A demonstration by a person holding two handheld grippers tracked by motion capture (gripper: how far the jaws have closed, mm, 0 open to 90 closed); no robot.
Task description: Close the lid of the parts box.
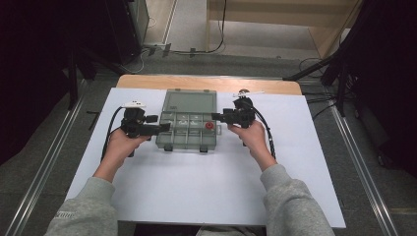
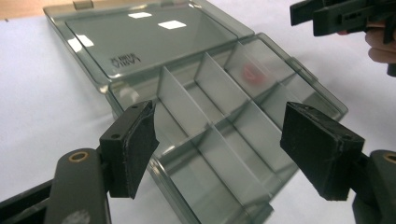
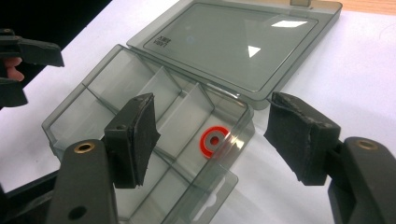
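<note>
both grippers, left (image 1: 164, 127) & right (image 1: 216, 117), are hovering wide open & empty beside the open box (image 1: 189, 129), looking set to shut the lid (image 1: 191, 103) w/ the red ring (image 1: 210, 126) inside.

Bright overhead light – glare patches on the lid (image 2: 144, 37); dim surroundings.

Compartment box (image 1: 188, 127): smoky translucent plastic, centre of high view, lid (image 1: 191, 102) open flat toward the top edge. Red ring (image 1: 209, 126) lies flat in the right-hand compartment, near the box's edge.
</note>
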